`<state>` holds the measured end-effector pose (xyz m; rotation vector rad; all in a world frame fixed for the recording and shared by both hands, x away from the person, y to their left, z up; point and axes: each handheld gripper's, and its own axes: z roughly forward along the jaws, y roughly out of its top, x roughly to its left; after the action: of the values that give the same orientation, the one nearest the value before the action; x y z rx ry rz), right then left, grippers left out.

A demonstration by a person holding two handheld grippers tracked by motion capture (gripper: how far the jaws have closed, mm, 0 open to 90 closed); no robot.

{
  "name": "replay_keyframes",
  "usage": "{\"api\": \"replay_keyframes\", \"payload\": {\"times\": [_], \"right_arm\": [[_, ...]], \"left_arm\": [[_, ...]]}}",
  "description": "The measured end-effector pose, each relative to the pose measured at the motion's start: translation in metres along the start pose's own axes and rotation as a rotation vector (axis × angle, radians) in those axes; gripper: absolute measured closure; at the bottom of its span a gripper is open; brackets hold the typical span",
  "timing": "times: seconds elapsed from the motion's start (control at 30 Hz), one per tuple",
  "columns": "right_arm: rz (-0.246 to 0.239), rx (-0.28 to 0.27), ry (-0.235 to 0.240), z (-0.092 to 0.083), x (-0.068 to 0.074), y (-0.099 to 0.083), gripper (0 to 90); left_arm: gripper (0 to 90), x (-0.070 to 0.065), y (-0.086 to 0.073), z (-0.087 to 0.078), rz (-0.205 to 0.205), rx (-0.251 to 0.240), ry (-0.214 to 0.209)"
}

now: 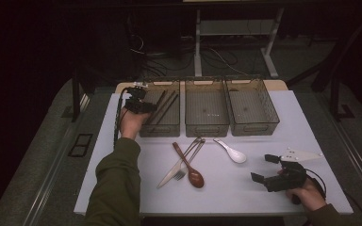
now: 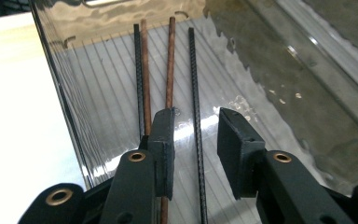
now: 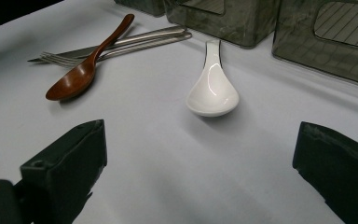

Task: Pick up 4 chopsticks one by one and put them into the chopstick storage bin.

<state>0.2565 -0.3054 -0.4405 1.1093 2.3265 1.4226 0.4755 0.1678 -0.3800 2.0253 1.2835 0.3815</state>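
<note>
**A:** Where's your left hand-held gripper (image 1: 139, 104) right now?

**B:** Over the leftmost of the three clear bins (image 1: 162, 123) at the far side of the counter (image 1: 245, 188). In the left gripper view my jaws are parted, pads not pressing on anything. Four chopsticks lie on the bin's ribbed floor: two black ones (image 2: 193, 84) and two brown wooden ones (image 2: 169, 60). One black stick runs straight through the gap between my jaws, untouched. One brown stick passes behind the left pad (image 2: 164, 149); can't tell if it brushes it.

**A:** So nothing gripped?

**B:** Nope, released. Sticks are flat in the bin, all lengthwise, the brown pair in the middle and a black one on each side.

**A:** And the other hand?

**B:** My right hand-held gripper (image 1: 267, 168) sits low at the near right of the counter, jaws wide apart and empty. It looks straight at the white ceramic soup spoon (image 3: 213, 91), which lies bowl toward me, handle pointing at the bins. Left of that there's a brown wooden spoon (image 3: 81, 70) lying across a metal fork (image 3: 65, 58) and table knife (image 1: 174, 167), all in front of the bins. The middle (image 1: 206, 110) and right (image 1: 252, 110) bins look bare from the high view.
</note>
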Motion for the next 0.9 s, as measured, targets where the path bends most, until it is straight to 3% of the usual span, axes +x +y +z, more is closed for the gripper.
{"api": "replay_keyframes", "payload": {"times": [0.43, 0.67, 0.9], "right_arm": [[0.002, 0.002, 0.000, 0.000, 0.000, 0.000, 2.6], [0.002, 0.001, -0.001, 0.000, 0.001, 0.000, 2.5], [0.001, 0.001, -0.001, 0.000, 0.001, 0.000, 2.5]], "left_arm": [[54.3, -0.012, 0.002, -0.027, 0.066, -0.084, -0.084], [49.3, -0.025, -0.004, -0.040, 0.126, -0.122, -0.127], [46.3, -0.038, -0.017, -0.052, 0.159, -0.159, -0.188]]}}
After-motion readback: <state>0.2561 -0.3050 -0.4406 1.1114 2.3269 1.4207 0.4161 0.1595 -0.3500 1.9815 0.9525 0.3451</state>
